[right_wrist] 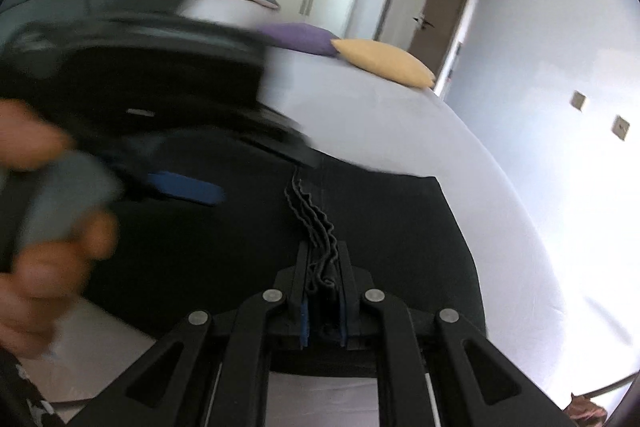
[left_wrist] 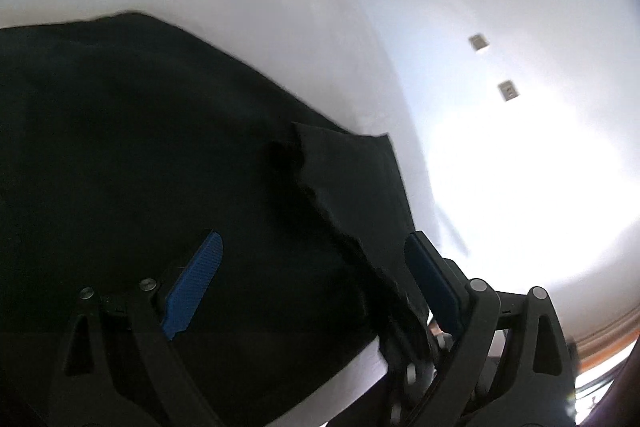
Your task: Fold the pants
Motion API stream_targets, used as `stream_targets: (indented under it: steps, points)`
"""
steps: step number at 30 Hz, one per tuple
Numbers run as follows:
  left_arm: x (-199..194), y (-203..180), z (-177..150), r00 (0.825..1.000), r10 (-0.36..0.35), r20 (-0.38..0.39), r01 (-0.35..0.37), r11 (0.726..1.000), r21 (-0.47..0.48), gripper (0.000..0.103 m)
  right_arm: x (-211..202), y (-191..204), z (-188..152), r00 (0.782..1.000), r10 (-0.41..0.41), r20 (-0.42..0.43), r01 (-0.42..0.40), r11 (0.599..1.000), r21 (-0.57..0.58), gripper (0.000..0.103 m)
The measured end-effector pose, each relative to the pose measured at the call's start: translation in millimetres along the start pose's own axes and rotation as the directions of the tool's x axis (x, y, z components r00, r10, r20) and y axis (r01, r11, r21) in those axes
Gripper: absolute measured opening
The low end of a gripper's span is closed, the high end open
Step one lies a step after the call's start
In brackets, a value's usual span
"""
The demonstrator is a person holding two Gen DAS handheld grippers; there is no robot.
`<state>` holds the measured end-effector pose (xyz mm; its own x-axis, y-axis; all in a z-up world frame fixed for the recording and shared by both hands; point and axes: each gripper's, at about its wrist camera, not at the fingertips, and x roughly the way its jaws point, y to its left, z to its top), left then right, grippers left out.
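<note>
— Black cloth, bunched into wavy layers, sits clamped in the right gripper (right_wrist: 322, 301): the black fabric pants (right_wrist: 380, 227) lie doubled on the pale grey bed sheet (right_wrist: 400, 123).

— And the left gripper (left_wrist: 316, 279)?

— Spread wide over the pants, grasping nothing. I'd judge one fold made, with a further fold and smoothing left.

— What's unclear?

— Legs and waistband blend together. The left gripper blurs in the right wrist view, beside the person's hand (right_wrist: 36, 239). Farther off lies a yellow cushion (right_wrist: 384, 63).
</note>
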<state>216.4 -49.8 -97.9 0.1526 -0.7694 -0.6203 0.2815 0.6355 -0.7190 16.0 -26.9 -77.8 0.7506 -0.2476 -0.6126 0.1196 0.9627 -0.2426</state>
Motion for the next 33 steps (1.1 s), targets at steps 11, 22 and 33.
stream_targets:
  steps: [11, 22, 33]
  points:
    - [-30.8, 17.6, 18.2, 0.996, 0.073, -0.050, -0.068, 0.993, 0.100, 0.010, -23.8, 62.4, 13.6, 0.992, 0.122, 0.035, -0.117, 0.984, -0.133, 0.012]
    - [-96.0, 56.8, 48.1, 0.975, 0.223, -0.026, -0.210, 0.948, 0.238, 0.010, -22.8, 122.9, 34.1, 0.973, 0.229, 0.006, -0.221, 0.946, -0.239, 0.012]
    - [-88.3, 118.3, 58.8, 0.961, 0.277, -0.017, -0.265, 0.934, 0.239, 0.012, 25.1, 145.6, 42.4, 0.952, 0.270, -0.144, -0.300, 0.918, -0.258, 0.020]
